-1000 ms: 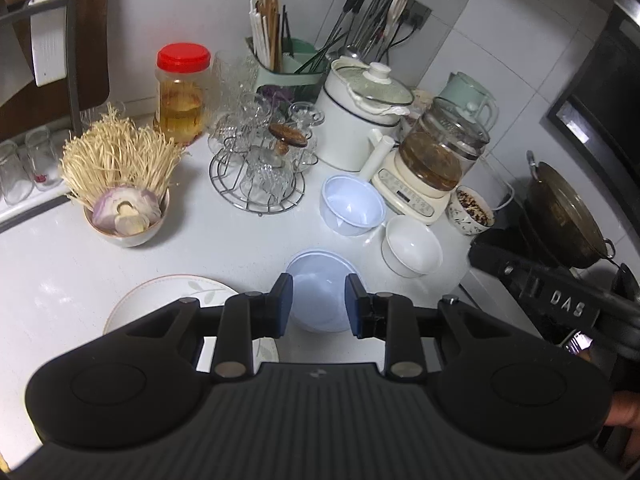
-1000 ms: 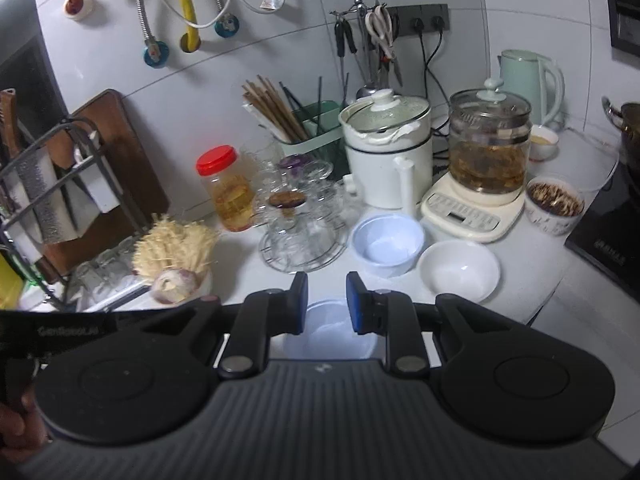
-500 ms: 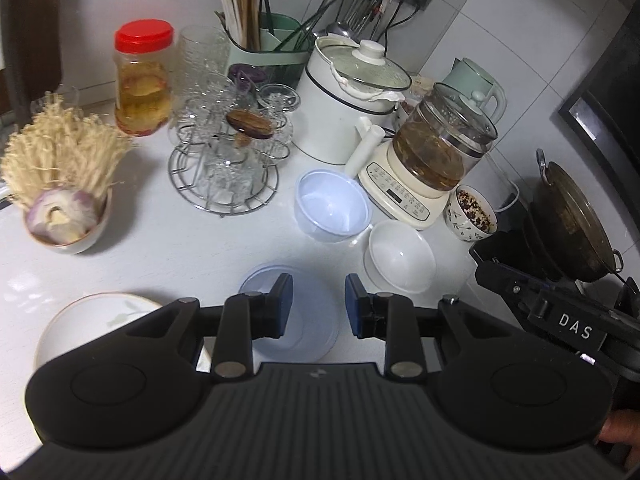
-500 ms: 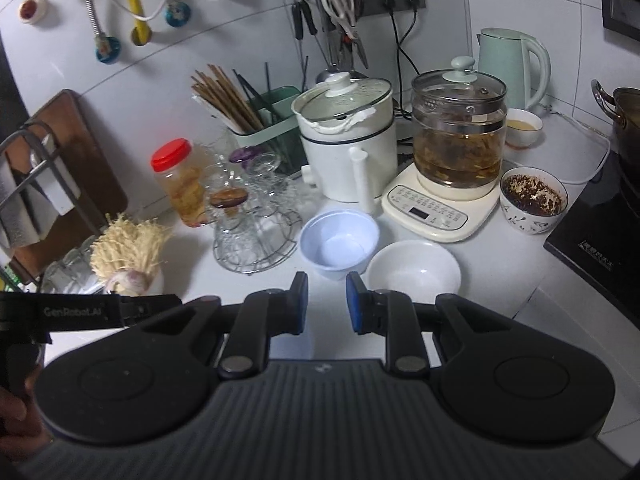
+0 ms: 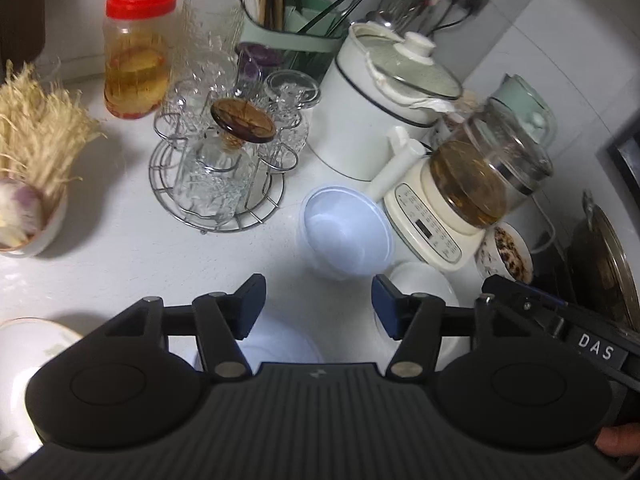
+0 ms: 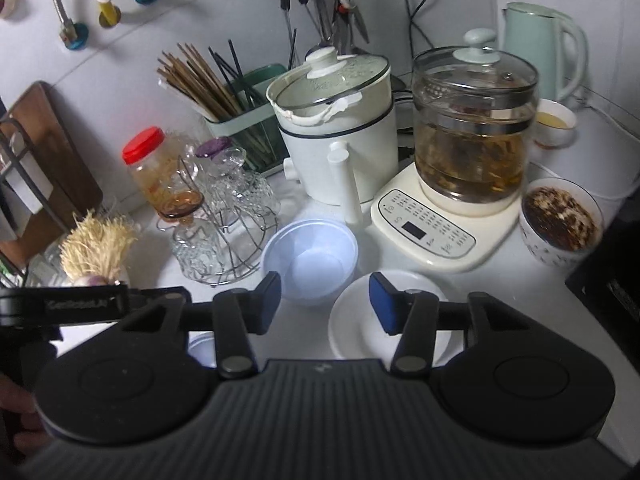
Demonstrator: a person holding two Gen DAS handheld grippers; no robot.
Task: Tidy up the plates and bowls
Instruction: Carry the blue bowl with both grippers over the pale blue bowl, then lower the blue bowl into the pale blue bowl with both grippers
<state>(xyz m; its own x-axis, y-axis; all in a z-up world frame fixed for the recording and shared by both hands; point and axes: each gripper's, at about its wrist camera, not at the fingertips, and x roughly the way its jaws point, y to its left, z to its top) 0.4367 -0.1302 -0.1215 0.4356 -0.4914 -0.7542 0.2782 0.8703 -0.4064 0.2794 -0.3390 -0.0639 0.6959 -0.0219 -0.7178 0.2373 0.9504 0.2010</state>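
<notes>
A pale blue bowl (image 5: 346, 236) sits on the white counter, just ahead of my open, empty left gripper (image 5: 318, 306). A white bowl (image 5: 424, 292) lies at its right, partly behind the right finger. A pale blue plate (image 5: 280, 344) lies under the left gripper. A white leaf-patterned plate (image 5: 24, 356) is at the lower left. In the right wrist view my right gripper (image 6: 324, 302) is open and empty, between the blue bowl (image 6: 310, 260) and the white bowl (image 6: 384, 320).
A wire rack of glasses (image 5: 218, 168), a red-lidded jar (image 5: 136, 48), a white pot (image 5: 380, 100), a glass kettle on its base (image 6: 468, 136), a bowl of grains (image 6: 560, 220) and a bowl of enoki mushrooms (image 5: 28, 160) crowd the counter. A stove (image 6: 612, 280) is at the right.
Both grippers have opened wide and moved forward toward the blue and white bowls. The blue plate has slid under the left gripper.
</notes>
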